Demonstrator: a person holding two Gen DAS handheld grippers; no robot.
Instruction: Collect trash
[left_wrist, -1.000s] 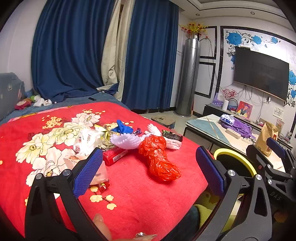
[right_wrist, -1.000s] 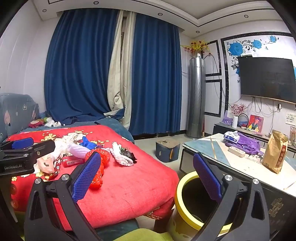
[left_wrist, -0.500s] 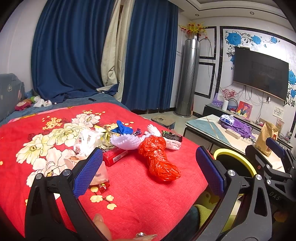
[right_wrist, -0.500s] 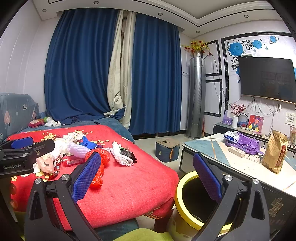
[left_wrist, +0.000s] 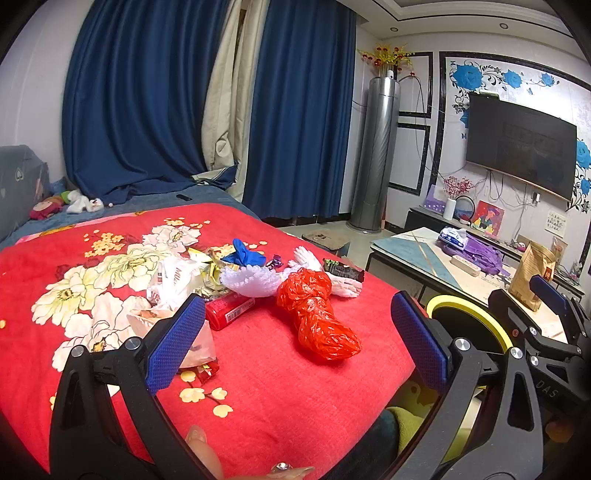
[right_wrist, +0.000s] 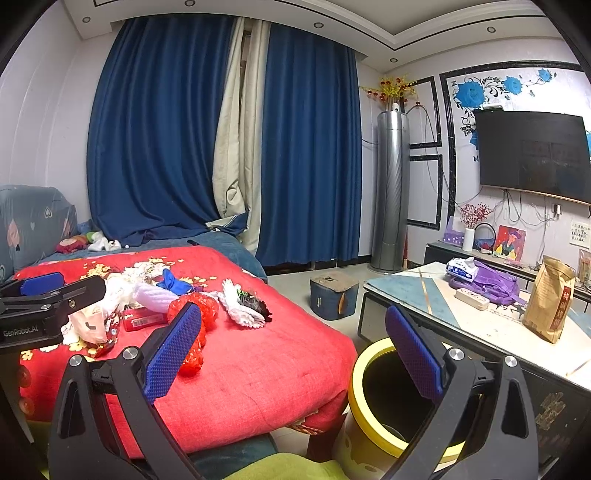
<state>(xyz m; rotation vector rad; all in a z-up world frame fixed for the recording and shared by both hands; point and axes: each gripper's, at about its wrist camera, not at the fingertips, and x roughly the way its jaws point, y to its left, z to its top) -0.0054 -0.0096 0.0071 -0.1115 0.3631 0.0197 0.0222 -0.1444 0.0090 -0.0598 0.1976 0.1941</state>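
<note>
Both grippers, left gripper (left_wrist: 295, 343) and right gripper (right_wrist: 295, 354), gaping, empty. Red bag (left_wrist: 317, 317) near bed (left_wrist: 280, 391) right edge: light, crinkly, slippery; pinch knotted neck.

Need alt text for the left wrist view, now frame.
Open left gripper hovers empty over a red floral blanket strewn with trash: a red plastic bag, white foam netting, wrappers. A yellow-rimmed bin and the right gripper sit right.

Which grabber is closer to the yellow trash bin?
Right. The right gripper hovers open just above the yellow bin, while the left gripper is open over the red bed, farther from it.
</note>
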